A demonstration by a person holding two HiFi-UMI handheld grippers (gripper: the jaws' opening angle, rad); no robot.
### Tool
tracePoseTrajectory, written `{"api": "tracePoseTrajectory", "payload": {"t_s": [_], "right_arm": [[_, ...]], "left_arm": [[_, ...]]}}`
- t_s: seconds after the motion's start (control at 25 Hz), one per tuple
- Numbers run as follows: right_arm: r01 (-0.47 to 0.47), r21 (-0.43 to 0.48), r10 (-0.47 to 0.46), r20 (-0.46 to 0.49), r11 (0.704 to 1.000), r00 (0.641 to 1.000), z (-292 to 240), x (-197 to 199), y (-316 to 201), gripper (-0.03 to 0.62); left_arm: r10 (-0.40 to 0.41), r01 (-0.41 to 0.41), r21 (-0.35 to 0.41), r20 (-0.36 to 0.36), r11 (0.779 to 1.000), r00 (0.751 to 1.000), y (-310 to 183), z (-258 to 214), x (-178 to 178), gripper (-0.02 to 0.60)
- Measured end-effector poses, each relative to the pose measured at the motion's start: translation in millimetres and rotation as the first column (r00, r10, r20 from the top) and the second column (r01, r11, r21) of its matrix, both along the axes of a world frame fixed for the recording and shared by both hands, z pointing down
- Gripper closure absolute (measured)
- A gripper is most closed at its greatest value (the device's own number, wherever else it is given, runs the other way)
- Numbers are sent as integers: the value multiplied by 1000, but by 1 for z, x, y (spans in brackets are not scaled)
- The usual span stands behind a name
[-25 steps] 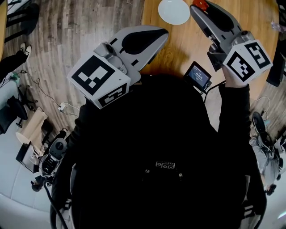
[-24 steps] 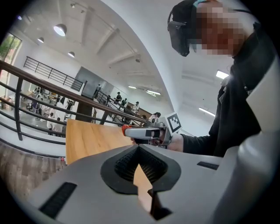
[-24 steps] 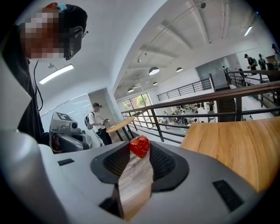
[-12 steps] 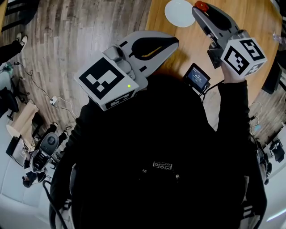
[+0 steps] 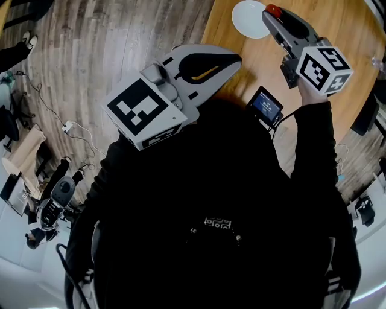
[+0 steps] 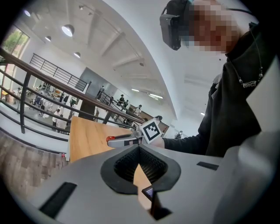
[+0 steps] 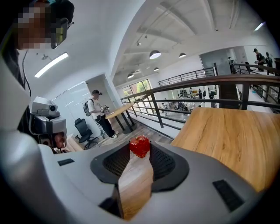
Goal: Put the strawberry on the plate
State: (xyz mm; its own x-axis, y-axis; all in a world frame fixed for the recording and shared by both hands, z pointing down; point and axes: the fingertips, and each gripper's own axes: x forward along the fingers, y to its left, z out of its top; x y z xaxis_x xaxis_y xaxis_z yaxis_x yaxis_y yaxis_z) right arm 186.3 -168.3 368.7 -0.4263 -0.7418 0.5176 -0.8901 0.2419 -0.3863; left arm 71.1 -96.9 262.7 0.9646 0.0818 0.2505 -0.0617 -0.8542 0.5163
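A red strawberry (image 5: 273, 9) sits pinched between the tips of my right gripper (image 5: 272, 13), which is shut on it. In the right gripper view the strawberry (image 7: 139, 145) shows between the dark pads at the tip of that gripper (image 7: 140, 151). The white plate (image 5: 247, 18) lies on the wooden table (image 5: 259, 60), just left of the held strawberry. My left gripper (image 5: 235, 58) hovers over the table's near left edge, its jaws shut with nothing between them (image 6: 139, 149). From the left gripper view I see the right gripper (image 6: 127, 140) with the strawberry (image 6: 108, 139).
A small black device with a lit screen (image 5: 267, 104) sits at the table's near edge by my right arm. Wooden floor (image 5: 120, 42) lies left of the table, with cables and gear at the far left. A railing (image 7: 197, 94) runs beyond the table.
My right gripper has sunk with the strawberry, and its tip now stands close against the plate's right edge. The left gripper has shifted slightly toward the table.
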Motion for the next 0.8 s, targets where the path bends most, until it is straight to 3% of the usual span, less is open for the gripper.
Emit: {"api": "tracePoseTrajectory", "payload": {"t_s": [0.4,0.8], "right_arm": [[-9,-91,8,-9,996,1000,50,16,7,444],[-9,-186,-3,-63,982,998,95,25,1,444]], "left_arm": [[-21,21,-5,-2,1000,1000,6,6,-3,582],[-80,81,-21,20,997,997,-5,7,-28,581]]}}
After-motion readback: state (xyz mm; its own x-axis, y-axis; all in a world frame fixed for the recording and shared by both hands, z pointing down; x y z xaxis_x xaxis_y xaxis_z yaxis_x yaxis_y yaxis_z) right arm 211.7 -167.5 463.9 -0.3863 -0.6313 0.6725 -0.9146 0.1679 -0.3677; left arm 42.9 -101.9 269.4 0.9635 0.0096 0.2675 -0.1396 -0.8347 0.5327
